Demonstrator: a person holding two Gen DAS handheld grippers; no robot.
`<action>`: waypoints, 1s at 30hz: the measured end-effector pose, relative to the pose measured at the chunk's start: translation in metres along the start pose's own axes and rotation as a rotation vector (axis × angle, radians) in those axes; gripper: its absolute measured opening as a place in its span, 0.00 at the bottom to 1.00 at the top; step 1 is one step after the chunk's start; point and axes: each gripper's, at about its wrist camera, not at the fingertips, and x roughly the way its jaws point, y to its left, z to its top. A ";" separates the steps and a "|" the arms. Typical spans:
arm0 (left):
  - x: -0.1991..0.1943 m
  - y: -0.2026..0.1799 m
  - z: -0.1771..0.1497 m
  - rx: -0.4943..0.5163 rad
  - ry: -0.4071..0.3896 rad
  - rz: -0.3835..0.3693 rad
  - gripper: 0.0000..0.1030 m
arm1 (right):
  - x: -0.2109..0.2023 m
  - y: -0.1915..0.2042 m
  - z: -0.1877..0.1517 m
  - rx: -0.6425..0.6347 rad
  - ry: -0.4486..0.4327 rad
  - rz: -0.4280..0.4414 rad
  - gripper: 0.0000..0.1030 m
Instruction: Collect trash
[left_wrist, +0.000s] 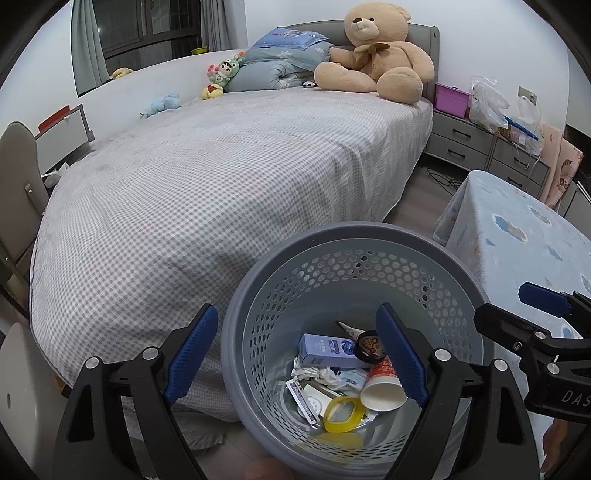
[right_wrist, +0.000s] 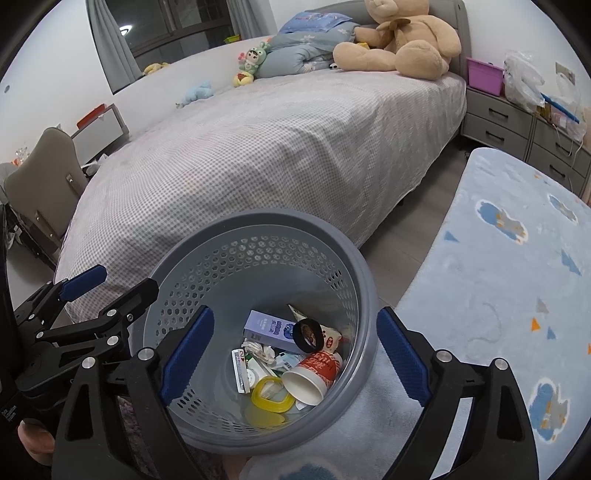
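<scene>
A grey perforated bin (left_wrist: 351, 280) sits low between two handheld grippers, at the foot corner of a checked bed (left_wrist: 221, 166). To its right, at three o'clock, is a surface draped in a pale blue cloth (right_wrist: 498, 277).

Both grippers hang above the bin's mouth. The left gripper (left_wrist: 295, 354) has its jaws spread wide and empty, one finger outside the rim at nine o'clock, the other over the inside. The right gripper (right_wrist: 295, 358) is likewise released, holding nothing, its jaws straddling the rim on the three o'clock side.

The trash lies at the bottom of the bin: a purple carton (left_wrist: 328, 350), a paper cup (left_wrist: 382, 387) on its side, a yellow ring (left_wrist: 341, 410), a black tape roll (left_wrist: 369, 347), crumpled paper (left_wrist: 317, 374) and flat cards (right_wrist: 240, 371).

All of it looks light. The cup and carton would likely crush under a hard squeeze; the ring and roll look stiffer. The bin looks like rigid plastic, light and best taken by its thick rolled rim.

A big teddy (left_wrist: 373, 55) sits at the head of the bed.
</scene>
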 end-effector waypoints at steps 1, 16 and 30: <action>0.000 0.000 0.000 -0.001 0.002 0.001 0.81 | 0.000 0.000 0.000 0.001 0.000 -0.001 0.87; 0.002 0.001 0.001 -0.008 0.012 0.009 0.81 | 0.001 -0.002 -0.001 -0.001 0.002 -0.005 0.89; 0.001 0.003 0.002 -0.019 0.003 0.021 0.81 | 0.002 -0.001 -0.001 0.000 0.003 -0.006 0.89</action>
